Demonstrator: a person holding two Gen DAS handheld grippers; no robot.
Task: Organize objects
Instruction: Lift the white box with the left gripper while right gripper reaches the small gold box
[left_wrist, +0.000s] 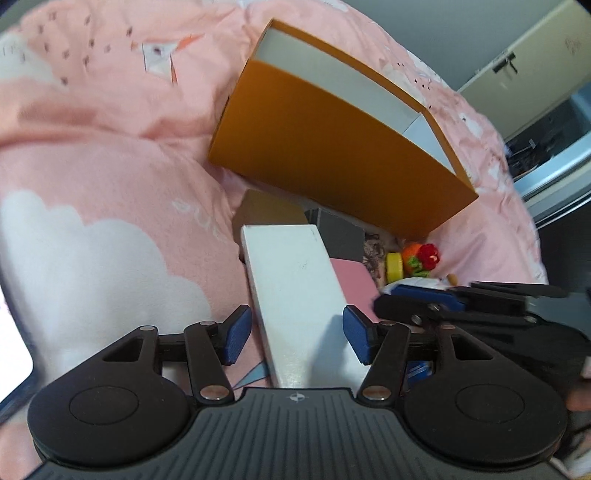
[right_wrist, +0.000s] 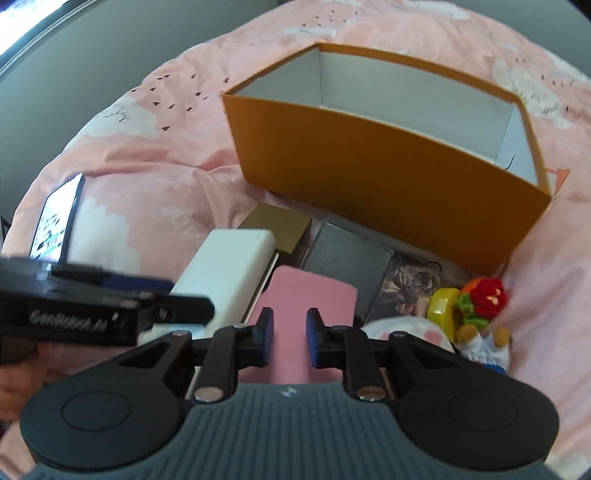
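We note an open orange cardboard box with a white interior (right_wrist: 388, 177) resting on a bed covered by a pink cloud-printed quilt (right_wrist: 155, 155). Just in front of it lies a cluster: a long white rectangular box (left_wrist: 295, 288), a flat pink box (right_wrist: 303, 299), a dark grey box (right_wrist: 343, 258), a brown box (right_wrist: 277, 223), a yellow block (right_wrist: 441, 306) and a red-and-orange knitted toy (right_wrist: 484, 295). The left claw (left_wrist: 297, 336) stands spread, straddling the white box without pressing it. The right claw (right_wrist: 290, 338) is nearly pressed together over the pink box, pinching nothing. A phone (right_wrist: 59, 218) lies well apart.
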